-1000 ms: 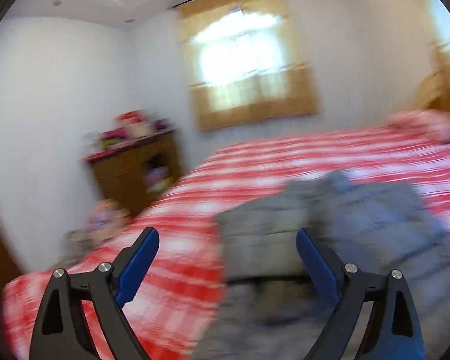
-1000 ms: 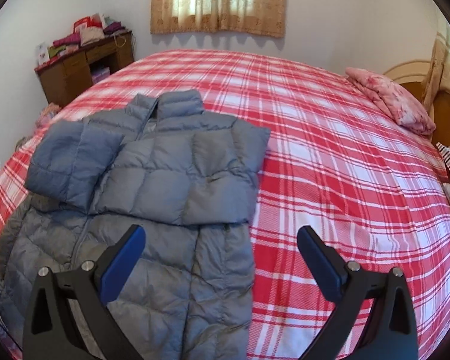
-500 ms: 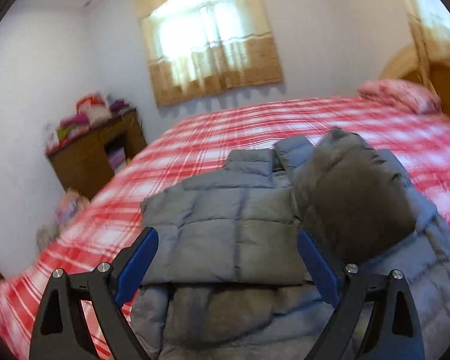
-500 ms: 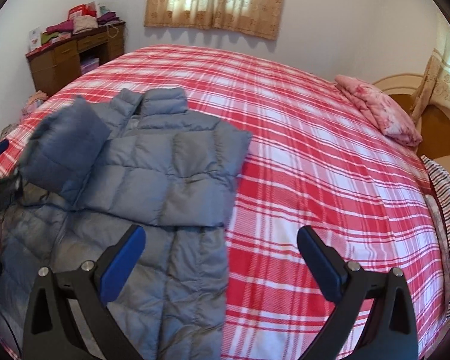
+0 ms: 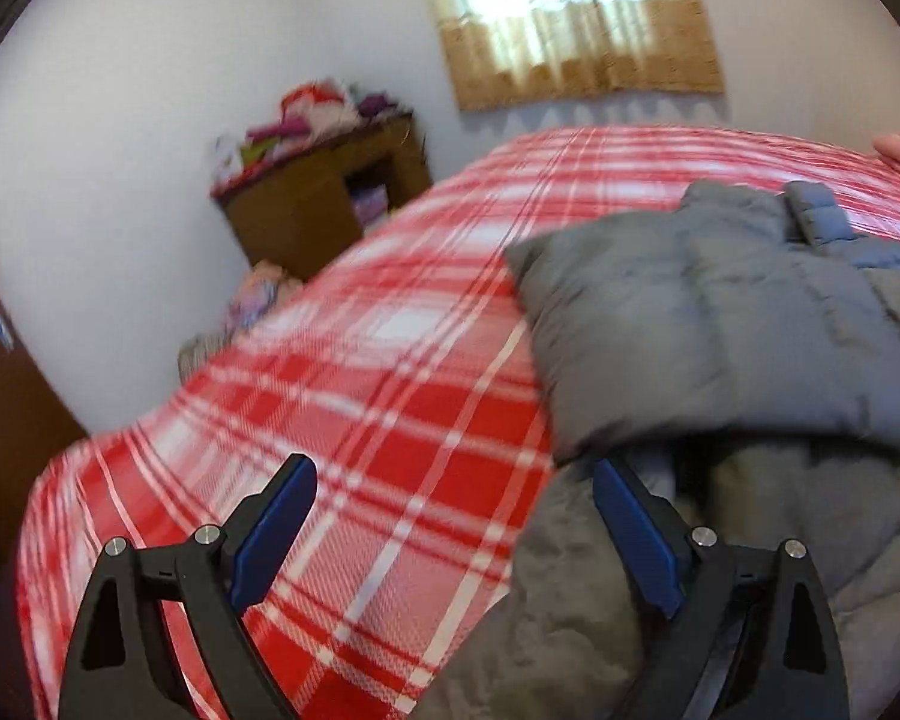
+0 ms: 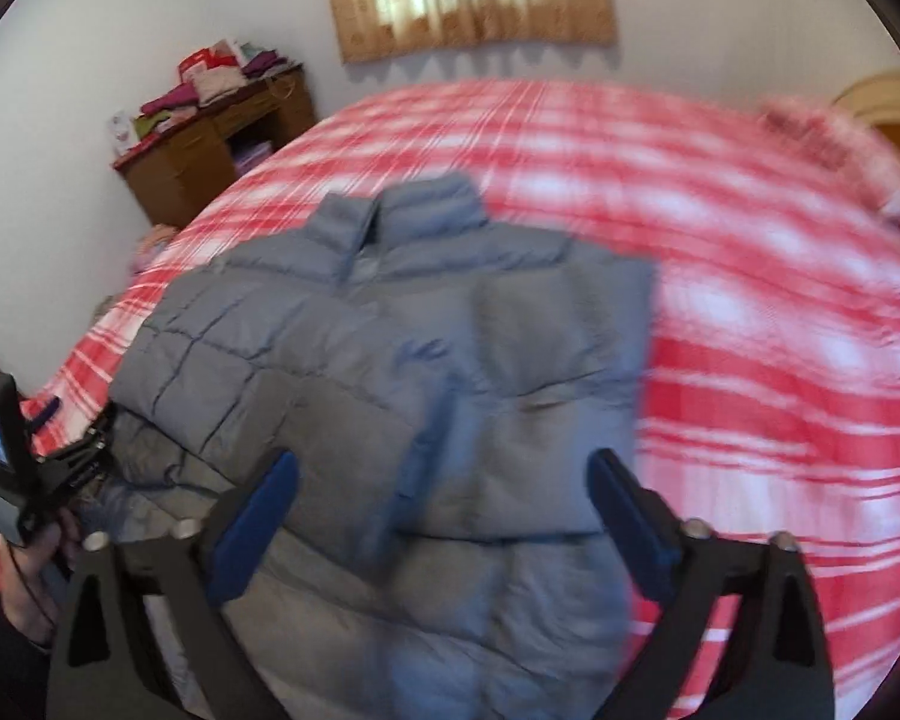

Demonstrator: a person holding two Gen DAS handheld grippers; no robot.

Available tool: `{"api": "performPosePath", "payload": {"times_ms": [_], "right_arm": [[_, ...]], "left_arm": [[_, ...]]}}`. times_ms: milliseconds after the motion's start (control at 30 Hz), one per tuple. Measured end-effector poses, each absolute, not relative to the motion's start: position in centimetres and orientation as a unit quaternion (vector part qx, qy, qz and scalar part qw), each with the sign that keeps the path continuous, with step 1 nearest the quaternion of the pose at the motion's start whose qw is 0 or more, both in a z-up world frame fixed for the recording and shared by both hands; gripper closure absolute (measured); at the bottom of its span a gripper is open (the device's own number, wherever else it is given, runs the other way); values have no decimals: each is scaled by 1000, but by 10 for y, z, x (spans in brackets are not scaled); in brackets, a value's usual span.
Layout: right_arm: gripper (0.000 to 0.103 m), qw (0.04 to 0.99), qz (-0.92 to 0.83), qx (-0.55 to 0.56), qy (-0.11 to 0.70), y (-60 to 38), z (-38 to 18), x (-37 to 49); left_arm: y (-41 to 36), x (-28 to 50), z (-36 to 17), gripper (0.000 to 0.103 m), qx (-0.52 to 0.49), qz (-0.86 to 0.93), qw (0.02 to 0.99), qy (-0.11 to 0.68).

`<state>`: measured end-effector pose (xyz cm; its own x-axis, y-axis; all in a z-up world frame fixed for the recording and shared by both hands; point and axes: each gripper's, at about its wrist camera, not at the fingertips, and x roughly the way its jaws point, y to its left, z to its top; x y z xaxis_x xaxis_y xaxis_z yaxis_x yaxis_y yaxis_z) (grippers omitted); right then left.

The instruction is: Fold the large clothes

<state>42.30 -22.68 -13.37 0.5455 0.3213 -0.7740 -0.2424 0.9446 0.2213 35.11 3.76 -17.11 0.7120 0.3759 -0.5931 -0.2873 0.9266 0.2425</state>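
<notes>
Jacket (image 6: 402,360) flat on bed (image 6: 750,312), sleeves folded in; left hand-held gripper (image 5: 450,534) released, right hand-held gripper (image 6: 444,516) unclenched above it, lately narrowing.

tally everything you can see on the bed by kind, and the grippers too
grey puffer jacket: 1
pink pillow: 1
grippers: 2, left gripper and right gripper, both open with nothing clamped; the right gripper's jaws have just been closing
total: 4
All lie on or hover over the red plaid bedspread.
</notes>
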Motion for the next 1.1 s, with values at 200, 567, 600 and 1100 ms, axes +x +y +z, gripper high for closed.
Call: {"api": "performPosePath", "payload": {"times_ms": [200, 567, 600, 1100], "right_arm": [[78, 871, 188, 39, 453, -206, -159, 423], [88, 891, 120, 9, 437, -241, -167, 407], [86, 892, 118, 9, 437, -242, -166, 407], [51, 894, 81, -30, 439, -279, -57, 405]], "left_arm": [[44, 357, -188, 9, 56, 194, 914, 352], [40, 362, -193, 9, 72, 205, 904, 369], [40, 363, -193, 9, 71, 202, 903, 372], [5, 386, -93, 9, 57, 82, 940, 327]]}}
